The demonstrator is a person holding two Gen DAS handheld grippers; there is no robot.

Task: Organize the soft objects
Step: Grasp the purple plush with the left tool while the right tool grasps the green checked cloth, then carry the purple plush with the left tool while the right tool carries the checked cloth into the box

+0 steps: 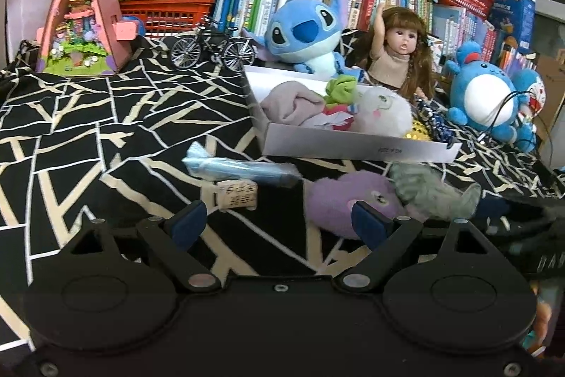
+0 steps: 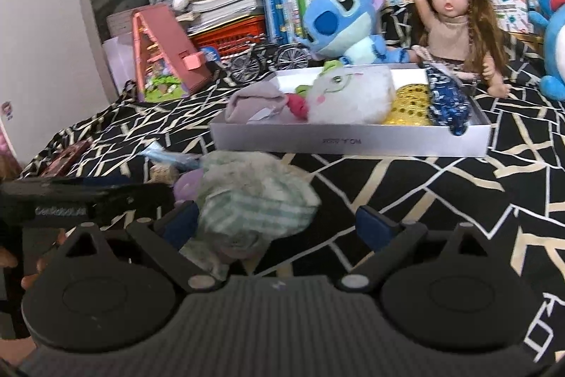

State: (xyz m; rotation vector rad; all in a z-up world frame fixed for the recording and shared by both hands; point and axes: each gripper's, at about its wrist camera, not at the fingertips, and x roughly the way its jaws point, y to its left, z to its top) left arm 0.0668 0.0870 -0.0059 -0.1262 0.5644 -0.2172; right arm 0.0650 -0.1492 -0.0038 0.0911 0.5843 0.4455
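A shallow white box (image 1: pixel 353 149) (image 2: pixel 349 140) on the black patterned cloth holds a grey cloth (image 1: pixel 293 101), a white plush (image 1: pixel 383 110) (image 2: pixel 353 94) and sequined pieces. In front of it lie a purple plush (image 1: pixel 342 200) and a green-striped cloth (image 1: pixel 427 191) (image 2: pixel 254 196). My left gripper (image 1: pixel 279 225) is open, its right finger against the purple plush's near side. My right gripper (image 2: pixel 277 223) is open too. The striped cloth lies between its jaws, close to the left finger and clear of the right one.
A blue wrapped pen (image 1: pixel 240 166) and a small wooden block (image 1: pixel 238 196) lie left of the purple plush. Behind the box sit a blue plush (image 1: pixel 303 34), a doll (image 1: pixel 399 55), a model bicycle (image 1: pixel 212 48) and a pink toy house (image 1: pixel 84 16). Books line the back.
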